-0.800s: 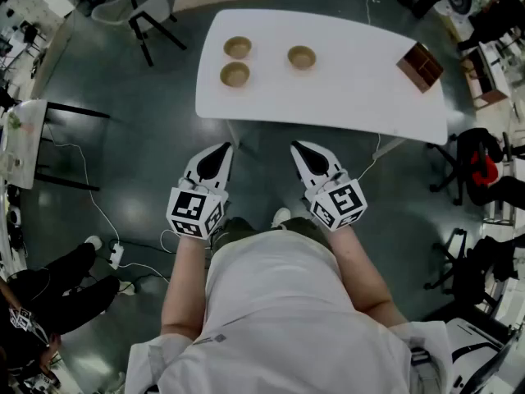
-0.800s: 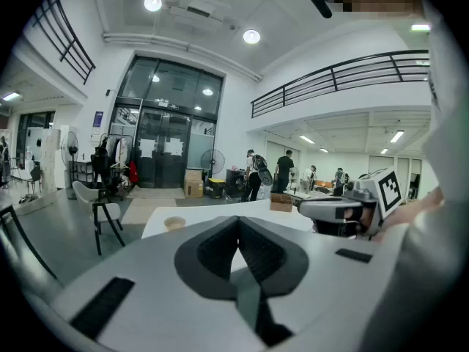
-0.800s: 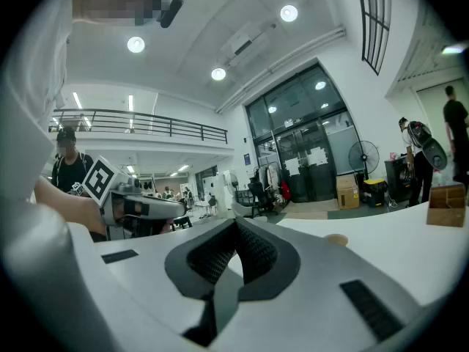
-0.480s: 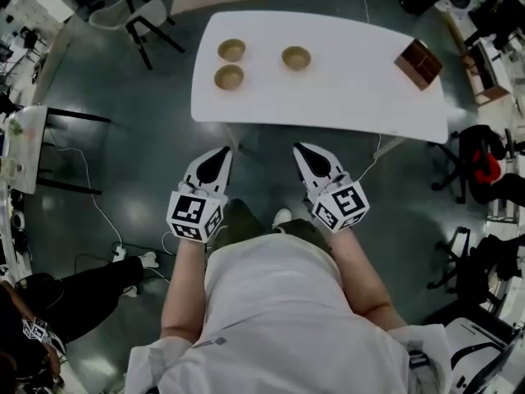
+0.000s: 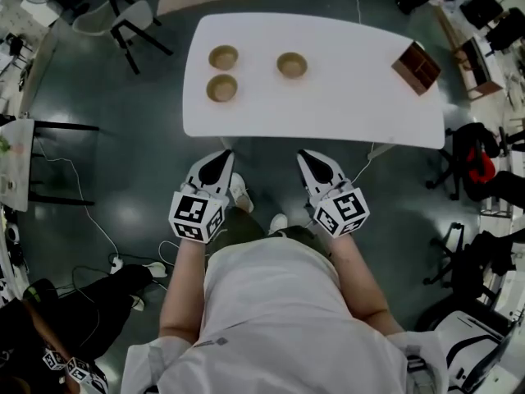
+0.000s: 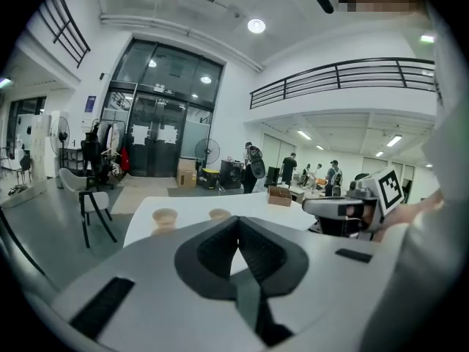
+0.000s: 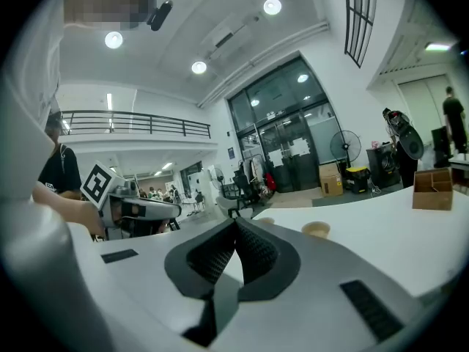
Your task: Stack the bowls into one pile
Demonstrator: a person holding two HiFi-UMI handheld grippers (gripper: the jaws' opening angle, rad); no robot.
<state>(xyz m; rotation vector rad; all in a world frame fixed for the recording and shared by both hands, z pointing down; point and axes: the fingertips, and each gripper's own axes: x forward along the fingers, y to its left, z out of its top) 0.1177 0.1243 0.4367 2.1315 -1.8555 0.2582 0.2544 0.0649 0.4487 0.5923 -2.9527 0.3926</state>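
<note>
You've got 3 bowls, all separate: back-left bowl [image 5: 223, 57], front-left bowl [image 5: 221, 88] just at its 6 o'clock, mid bowl [image 5: 292, 65] apart at their 3 o'clock. 1 wooden box [image 5: 416, 67] sits at the table's [image 5: 344, 109] 2 o'clock corner. 2 grippers: left gripper [image 5: 220, 156] & right gripper [image 5: 309, 156], both pressed together w/ nothing btwn jaws, short of the near edge. Left gripper view shows only 2 bowls. White tabletop, dark glossy floor [image 5: 123, 187], chair [image 5: 123, 19] at 10 o'clock.
</note>
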